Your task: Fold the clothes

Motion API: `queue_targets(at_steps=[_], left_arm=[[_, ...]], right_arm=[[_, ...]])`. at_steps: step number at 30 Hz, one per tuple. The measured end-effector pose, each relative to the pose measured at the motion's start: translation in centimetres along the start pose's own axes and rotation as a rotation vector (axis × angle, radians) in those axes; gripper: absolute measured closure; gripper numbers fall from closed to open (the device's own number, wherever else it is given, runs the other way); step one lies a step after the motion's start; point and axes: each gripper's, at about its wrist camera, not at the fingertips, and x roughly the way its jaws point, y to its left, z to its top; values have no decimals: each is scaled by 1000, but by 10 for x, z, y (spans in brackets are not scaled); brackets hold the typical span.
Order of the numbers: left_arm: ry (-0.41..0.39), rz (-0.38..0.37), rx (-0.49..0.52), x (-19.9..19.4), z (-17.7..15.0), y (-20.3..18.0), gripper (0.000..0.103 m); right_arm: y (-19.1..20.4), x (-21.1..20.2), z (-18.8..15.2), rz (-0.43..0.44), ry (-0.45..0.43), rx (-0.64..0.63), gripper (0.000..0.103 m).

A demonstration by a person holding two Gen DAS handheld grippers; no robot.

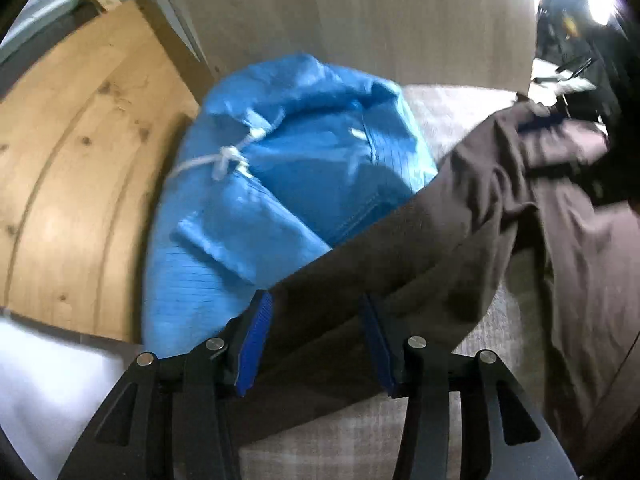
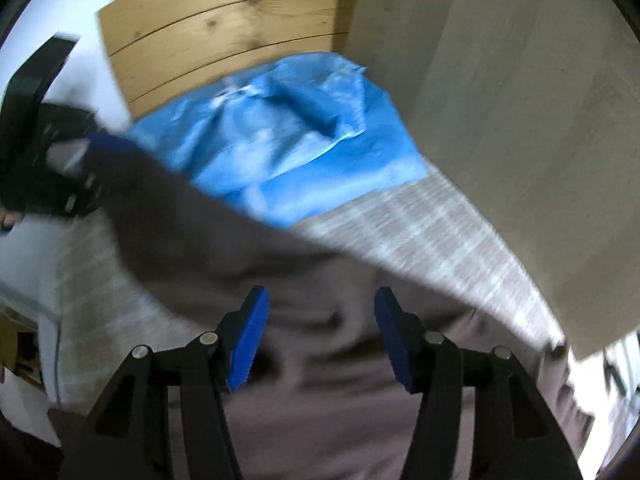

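A dark brown garment [image 1: 460, 216] lies stretched across a grey plaid surface [image 1: 320, 452]. Part of it overlaps a crumpled blue garment [image 1: 296, 164] with a white drawstring. My left gripper [image 1: 316, 344] is open, its blue pads wide apart, and brown cloth fills the gap between them. My right gripper [image 2: 320, 340] is open too, hovering over the blurred brown garment [image 2: 320, 380]. The blue garment [image 2: 288, 148] lies beyond it. In the right wrist view the left gripper [image 2: 92, 148] shows at the far left, at the brown cloth's end.
A wooden plank panel [image 1: 80, 152] stands to the left behind the blue garment. A pale beige board [image 2: 520, 120] rises at the back and right. White bedding [image 1: 44, 380] lies at the lower left. Dark clutter sits at the far right.
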Motion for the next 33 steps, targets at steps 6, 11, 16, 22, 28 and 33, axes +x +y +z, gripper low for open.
queue_targets(at_steps=[6,11,16,22,28,33], left_arm=[[-6,52,-138,-44,-58,49,59],[51,61,-248,-62,-128,77,59],[32,30,-338,-73,-171,92,59],[-25,-12,-360,-79,-185,101,59],[-71,-45,-372,-80,-186,119,59],[-66,-56,-346,-77,-179,130,59]], right_arm=[[22,-8,-1,65,-1,50,49],[67,2,41,117,-37,-5,49],[136,29,106,136,-70,-131,49],[202,82,177,173,-50,-276,49],[241,135,206,236,36,-326,49],[238,145,206,302,83,-304,70]])
